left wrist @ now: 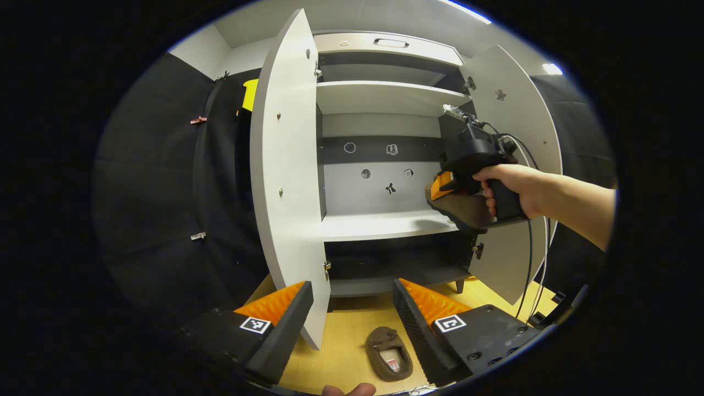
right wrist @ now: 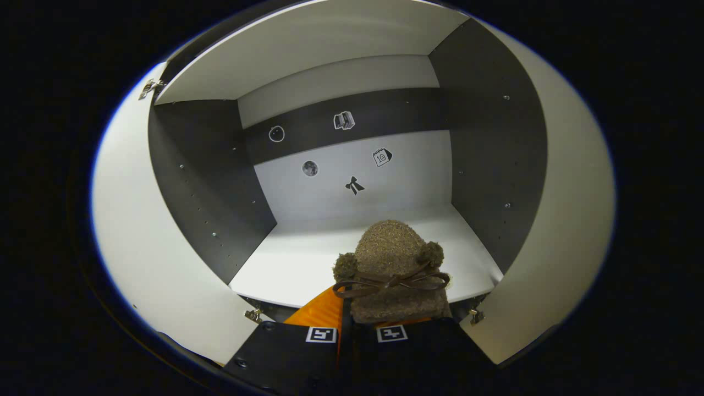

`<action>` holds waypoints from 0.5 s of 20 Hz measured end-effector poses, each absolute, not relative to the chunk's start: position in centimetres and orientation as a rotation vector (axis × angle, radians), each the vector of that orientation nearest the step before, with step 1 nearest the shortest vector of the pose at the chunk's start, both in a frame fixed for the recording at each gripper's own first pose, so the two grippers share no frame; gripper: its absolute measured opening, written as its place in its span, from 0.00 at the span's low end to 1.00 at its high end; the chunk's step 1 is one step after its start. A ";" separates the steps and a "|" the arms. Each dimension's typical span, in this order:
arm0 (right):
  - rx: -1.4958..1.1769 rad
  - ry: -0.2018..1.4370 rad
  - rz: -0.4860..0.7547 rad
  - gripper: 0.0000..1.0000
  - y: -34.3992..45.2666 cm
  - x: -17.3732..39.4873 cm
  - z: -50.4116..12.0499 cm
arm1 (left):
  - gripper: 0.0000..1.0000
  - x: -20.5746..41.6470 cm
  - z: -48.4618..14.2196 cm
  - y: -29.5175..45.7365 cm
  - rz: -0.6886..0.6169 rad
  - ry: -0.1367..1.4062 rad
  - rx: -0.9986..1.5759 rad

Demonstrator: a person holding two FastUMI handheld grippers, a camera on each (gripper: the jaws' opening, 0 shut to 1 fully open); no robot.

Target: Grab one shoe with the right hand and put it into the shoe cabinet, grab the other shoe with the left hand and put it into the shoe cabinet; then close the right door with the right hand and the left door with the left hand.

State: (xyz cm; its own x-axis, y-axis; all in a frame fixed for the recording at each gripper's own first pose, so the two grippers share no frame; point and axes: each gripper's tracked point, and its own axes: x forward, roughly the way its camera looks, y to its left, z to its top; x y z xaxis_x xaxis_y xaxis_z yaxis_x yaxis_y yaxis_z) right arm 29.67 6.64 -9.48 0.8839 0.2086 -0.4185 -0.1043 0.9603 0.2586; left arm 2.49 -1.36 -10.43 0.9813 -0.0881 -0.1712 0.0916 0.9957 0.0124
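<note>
A brown fuzzy slipper (right wrist: 391,264) with a bow and pompoms sits between the fingers of my right gripper (right wrist: 356,324), which is shut on it; its toe hangs over the front edge of the cabinet's middle shelf (right wrist: 308,258). In the left gripper view, a hand holds that right gripper (left wrist: 448,190) with the slipper (left wrist: 459,212) at the shelf's right end. The second brown slipper (left wrist: 389,353) lies on the wooden floor (left wrist: 346,341), between and below the fingers of my left gripper (left wrist: 352,313), which is open. Both cabinet doors, left (left wrist: 286,165) and right (left wrist: 514,137), stand open.
The white cabinet has an upper shelf (left wrist: 379,96) and a dark lower compartment (left wrist: 390,264). Small stickers dot its back wall (right wrist: 352,176). A cable (left wrist: 531,258) hangs from the right gripper. Black cloth (left wrist: 159,192) lines the booth at the left.
</note>
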 end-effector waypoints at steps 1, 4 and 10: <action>0.238 0.456 0.161 0.12 6.6 31.1 -9.4 | 0.92 2.6 -10.5 -1.3 -0.088 0.175 0.018; 0.259 0.439 0.144 0.11 6.4 35.5 -9.1 | 0.92 2.8 -11.3 -1.2 -0.073 0.193 0.007; 0.260 0.436 0.112 0.11 5.8 42.8 -11.1 | 0.92 3.5 -12.9 -1.3 -0.031 0.245 -0.015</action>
State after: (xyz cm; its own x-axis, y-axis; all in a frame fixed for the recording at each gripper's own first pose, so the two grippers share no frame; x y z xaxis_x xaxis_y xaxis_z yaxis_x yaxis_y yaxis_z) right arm 42.78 5.84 -11.13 0.9011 0.1623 -0.4021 -0.0516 0.9608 0.2723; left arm 3.47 -1.34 -12.92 0.9697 -0.0321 -0.2422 0.0284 0.9994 -0.0186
